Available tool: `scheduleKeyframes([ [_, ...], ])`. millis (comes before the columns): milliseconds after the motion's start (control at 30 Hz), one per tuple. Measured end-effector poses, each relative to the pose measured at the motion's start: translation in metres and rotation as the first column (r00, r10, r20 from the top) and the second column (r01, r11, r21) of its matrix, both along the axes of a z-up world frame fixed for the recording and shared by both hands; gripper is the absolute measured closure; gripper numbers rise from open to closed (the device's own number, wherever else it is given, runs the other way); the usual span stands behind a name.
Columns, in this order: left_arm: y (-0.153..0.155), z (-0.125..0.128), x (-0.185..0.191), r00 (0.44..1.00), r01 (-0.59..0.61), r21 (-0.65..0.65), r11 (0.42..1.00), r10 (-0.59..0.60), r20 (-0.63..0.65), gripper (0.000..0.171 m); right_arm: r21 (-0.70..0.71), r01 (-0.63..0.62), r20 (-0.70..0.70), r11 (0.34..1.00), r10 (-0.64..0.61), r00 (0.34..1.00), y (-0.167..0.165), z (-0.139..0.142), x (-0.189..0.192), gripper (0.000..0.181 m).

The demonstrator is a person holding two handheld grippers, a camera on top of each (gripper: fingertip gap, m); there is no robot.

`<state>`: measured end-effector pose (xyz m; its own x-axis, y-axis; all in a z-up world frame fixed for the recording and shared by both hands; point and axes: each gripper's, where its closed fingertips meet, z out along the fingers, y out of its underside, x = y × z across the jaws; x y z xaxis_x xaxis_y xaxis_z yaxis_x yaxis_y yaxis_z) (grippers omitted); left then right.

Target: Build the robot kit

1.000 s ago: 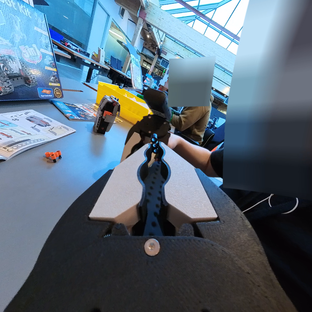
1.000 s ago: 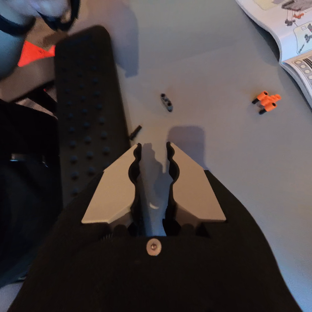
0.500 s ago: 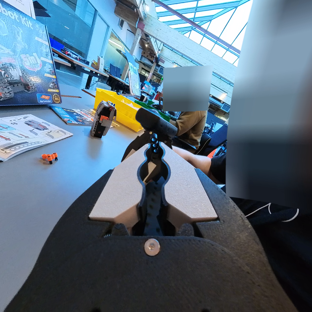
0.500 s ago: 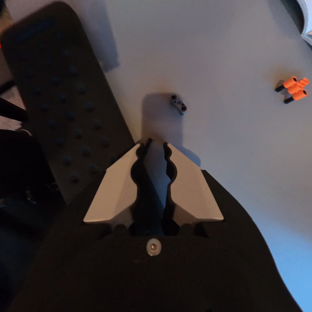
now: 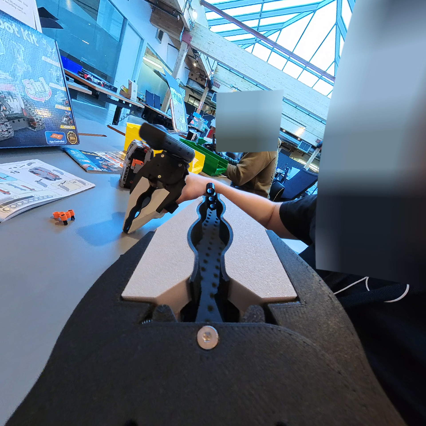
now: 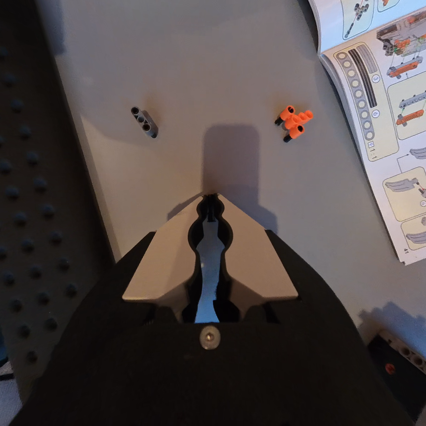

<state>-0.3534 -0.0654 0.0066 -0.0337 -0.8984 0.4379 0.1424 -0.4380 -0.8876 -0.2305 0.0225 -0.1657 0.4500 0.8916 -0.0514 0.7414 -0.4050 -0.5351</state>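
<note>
**Both tools clenched, one on a strip, one on a pin**

The left tool [image 5: 211, 201] is clenched on a long black strip [image 5: 209, 255] dotted with holes. The strip is held lengthwise between the fingers, and its end sticks out just past the tips.

The right tool [image 6: 210, 196] is pressed tip-down onto the grey tabletop [image 6: 207, 57], near the orange piece [image 6: 294, 122] and on the side away from the booklet [image 6: 380, 115]. Its tips are drawn together, and a small black pin [image 6: 210, 213] appears to be pinched between them. The grip cannot be confirmed, as the pin is tiny and in shadow.

A short grey bar [image 6: 144, 122] with three holes lies well apart from the orange piece, beyond the right tool's tips. The open booklet lies just beside the orange piece on its other side.

From the left wrist view, a grey-and-black block [image 5: 132, 166] is seen standing behind the right tool, with a yellow bin [image 5: 131, 134] and a printed box [image 5: 34, 92] farther back from the orange piece.
</note>
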Motion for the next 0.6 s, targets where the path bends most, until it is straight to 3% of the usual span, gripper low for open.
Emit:
scheduleKeyframes([
  [100,0.001,-0.003,-0.001,1.000,0.017,-0.028,0.999,-0.017,0.001,0.168,0.072,0.016,-0.031,0.997,-0.014,0.999,0.003,0.008,0.005,0.162],
  [233,0.003,-0.006,-0.001,1.000,0.024,-0.036,0.999,-0.025,-0.015,0.168,0.186,0.007,-0.107,0.983,0.013,0.994,-0.001,0.030,0.011,0.161],
  [400,0.004,-0.005,0.001,0.999,0.031,-0.028,0.999,-0.032,-0.024,0.169,0.095,0.056,-0.136,0.994,-0.042,0.990,-0.002,0.014,0.020,0.156],
  [600,0.005,-0.009,0.005,0.999,0.028,-0.036,0.999,-0.029,-0.040,0.168,0.128,0.037,-0.129,0.991,-0.020,0.992,-0.001,0.003,0.019,0.162],
])
